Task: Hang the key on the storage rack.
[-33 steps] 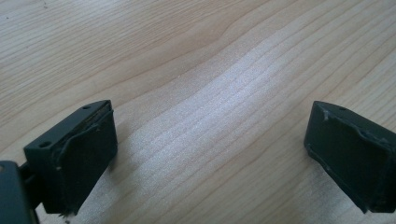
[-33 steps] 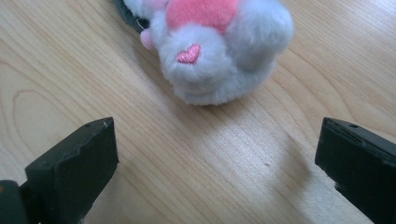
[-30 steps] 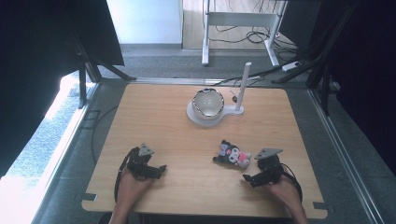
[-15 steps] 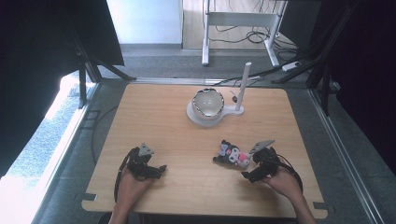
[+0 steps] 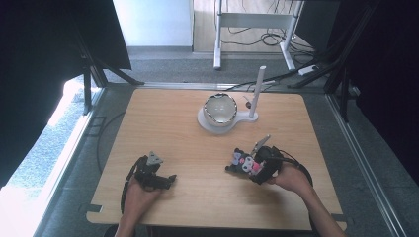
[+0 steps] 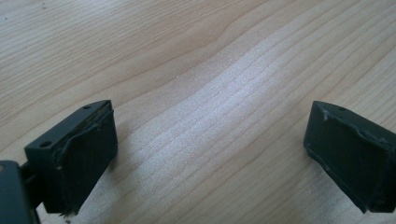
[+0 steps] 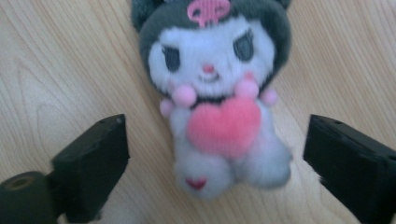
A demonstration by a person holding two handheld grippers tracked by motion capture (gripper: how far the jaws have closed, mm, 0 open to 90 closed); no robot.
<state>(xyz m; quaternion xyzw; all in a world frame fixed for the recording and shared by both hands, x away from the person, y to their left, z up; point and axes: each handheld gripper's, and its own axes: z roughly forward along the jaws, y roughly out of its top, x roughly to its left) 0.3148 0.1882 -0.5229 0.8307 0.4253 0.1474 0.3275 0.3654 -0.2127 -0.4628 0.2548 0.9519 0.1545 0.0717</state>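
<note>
A small plush doll (image 5: pixel 241 161) with a dark hood, white face and pink heart lies on the wooden table (image 5: pixel 168 128) at the front right. My right gripper (image 5: pixel 252 169) has come in from the right, so the doll (image 7: pixel 212 88) lies between its jaws. The right gripper (image 7: pixel 217 154) has just been closing; its pads still stand apart from the plush on both sides. Resting at the front left is my left gripper (image 5: pixel 166 179). In its own view the left gripper (image 6: pixel 210 149) is open wide over bare wood.
A metal bowl (image 5: pixel 220 109) sits on a white base (image 5: pixel 206 123) with an upright white post (image 5: pixel 258 89) at the table's far middle. Black frame legs and cables stand beyond the far edge.
My right gripper has moved left towards the doll and now straddles it. The left gripper and the doll have not moved.
</note>
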